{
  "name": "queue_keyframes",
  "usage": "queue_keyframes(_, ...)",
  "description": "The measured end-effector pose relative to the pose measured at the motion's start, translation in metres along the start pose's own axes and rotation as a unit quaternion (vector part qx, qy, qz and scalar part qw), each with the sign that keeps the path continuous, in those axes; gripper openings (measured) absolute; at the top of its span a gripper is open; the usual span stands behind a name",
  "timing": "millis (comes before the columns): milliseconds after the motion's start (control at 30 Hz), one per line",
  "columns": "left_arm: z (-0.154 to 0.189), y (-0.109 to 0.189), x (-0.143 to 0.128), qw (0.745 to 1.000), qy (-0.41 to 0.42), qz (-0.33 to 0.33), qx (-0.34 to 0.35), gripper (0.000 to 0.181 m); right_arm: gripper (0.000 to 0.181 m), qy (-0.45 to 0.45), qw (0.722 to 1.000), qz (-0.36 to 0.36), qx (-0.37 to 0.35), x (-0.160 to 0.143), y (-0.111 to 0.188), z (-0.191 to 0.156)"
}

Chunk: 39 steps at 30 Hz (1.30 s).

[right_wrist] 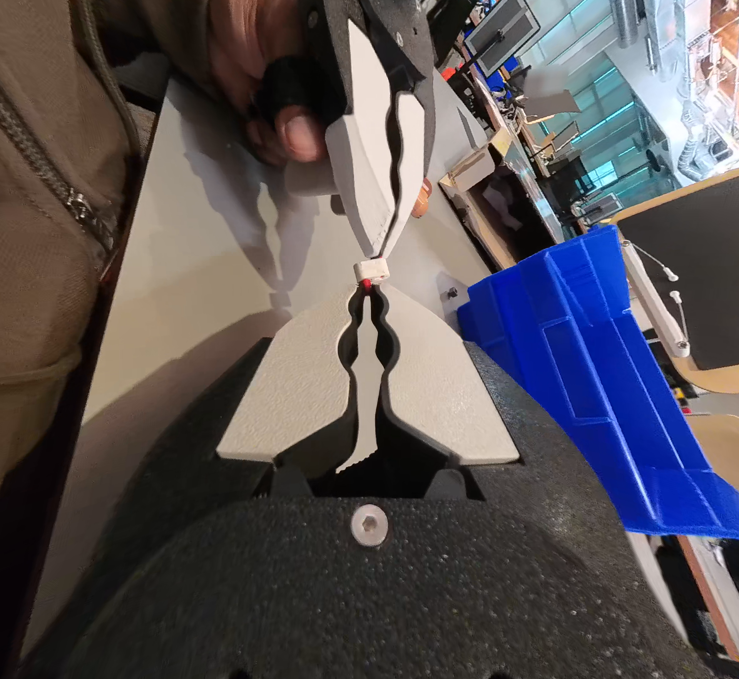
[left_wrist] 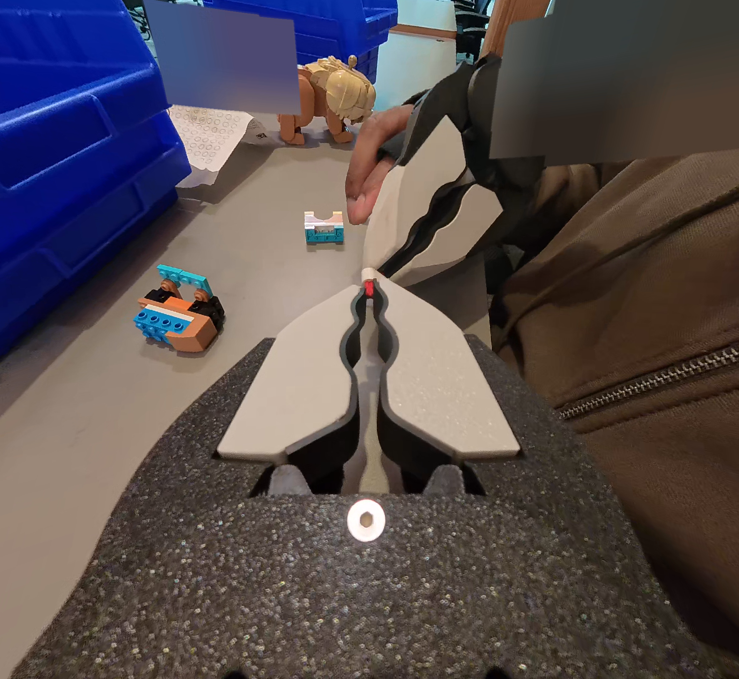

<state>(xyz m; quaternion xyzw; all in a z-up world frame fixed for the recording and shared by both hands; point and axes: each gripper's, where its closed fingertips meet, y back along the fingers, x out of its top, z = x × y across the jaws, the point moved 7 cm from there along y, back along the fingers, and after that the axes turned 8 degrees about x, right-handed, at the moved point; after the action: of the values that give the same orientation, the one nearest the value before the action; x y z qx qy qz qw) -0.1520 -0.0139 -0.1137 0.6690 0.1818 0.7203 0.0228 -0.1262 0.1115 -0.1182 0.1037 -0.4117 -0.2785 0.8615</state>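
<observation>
Two tools meet tip to tip above the table

Left tool [left_wrist: 368, 288] pinches a small red piece [left_wrist: 369, 288]; right tool [right_wrist: 367, 288] nips that red piece's other side, with a white piece [right_wrist: 372, 268] touching it at the left tool's tips; brick models, blue bins [left_wrist: 72, 132] sit on the grey table [left_wrist: 260, 188]

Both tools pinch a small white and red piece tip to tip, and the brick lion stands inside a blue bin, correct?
Not quite. The left wrist view shows the brick lion standing on the grey table in front of a blue bin, not inside it. The rest holds.
</observation>
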Motion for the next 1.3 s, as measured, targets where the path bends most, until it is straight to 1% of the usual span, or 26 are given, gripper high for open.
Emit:
queue_keyframes(33,0.000,0.000,0.000,1.000,-0.009,0.002,-0.001,0.003,0.004,-0.006,1.000,0.005,0.004,0.000,0.000,0.000)
queue_keyframes(100,0.003,0.001,0.000,0.998,-0.059,0.012,0.001,0.004,0.004,-0.023,0.999,0.016,0.017,0.000,0.002,0.001)
queue_keyframes(167,0.004,0.003,-0.002,0.993,-0.117,0.021,0.015,0.003,0.004,-0.040,0.999,0.017,0.030,-0.002,0.002,0.001)
queue_keyframes(233,0.001,0.010,-0.004,0.987,-0.149,0.038,0.038,0.000,0.004,-0.059,0.997,0.019,0.034,-0.004,0.004,0.004)
queue_keyframes(333,-0.002,0.018,-0.002,0.981,-0.167,0.068,0.067,0.015,0.004,-0.080,0.995,0.042,0.048,-0.002,0.006,0.006)
queue_keyframes(433,0.004,0.015,-0.003,0.978,-0.187,0.066,0.071,0.024,0.004,-0.067,0.996,0.042,0.038,0.001,0.004,0.005)
queue_keyframes(500,0.007,0.012,-0.001,0.984,-0.155,0.069,0.062,0.023,0.004,-0.045,0.998,0.040,0.023,0.004,0.002,0.003)
queue_keyframes(533,0.006,0.011,0.001,0.988,-0.127,0.069,0.063,0.023,0.004,-0.029,0.999,0.036,0.010,0.006,0.002,0.003)
queue_keyframes(600,0.005,0.010,0.005,0.996,-0.037,0.067,0.042,0.022,0.004,0.005,0.999,0.027,-0.022,0.009,0.001,0.002)
queue_keyframes(667,0.007,0.009,0.008,0.996,0.051,0.079,-0.003,0.022,0.004,0.048,0.997,0.016,-0.058,0.013,0.000,0.000)
queue_keyframes(700,0.008,0.009,0.008,0.994,0.072,0.078,-0.012,0.020,0.004,0.069,0.995,0.010,-0.072,0.015,0.000,-0.001)
queue_keyframes(800,0.012,0.009,0.007,0.996,0.051,0.079,0.009,0.013,0.004,0.121,0.987,-0.011,-0.106,0.018,-0.001,-0.005)
queue_keyframes(867,0.016,0.010,0.007,0.996,0.032,0.080,0.020,0.009,0.004,0.146,0.982,-0.010,-0.115,0.021,-0.001,-0.008)
queue_keyframes(1000,0.023,0.013,0.008,0.995,-0.005,0.097,0.025,0.008,0.004,0.177,0.976,-0.001,-0.129,0.025,0.002,-0.013)
queue_keyframes(1133,0.025,0.016,0.008,0.993,-0.013,0.113,0.026,0.007,0.005,0.177,0.974,0.022,-0.138,0.027,0.003,-0.012)
queue_keyframes(1300,0.020,0.017,0.009,0.992,0.020,0.121,0.000,0.007,0.017,0.164,0.973,0.042,-0.156,0.028,0.006,-0.008)
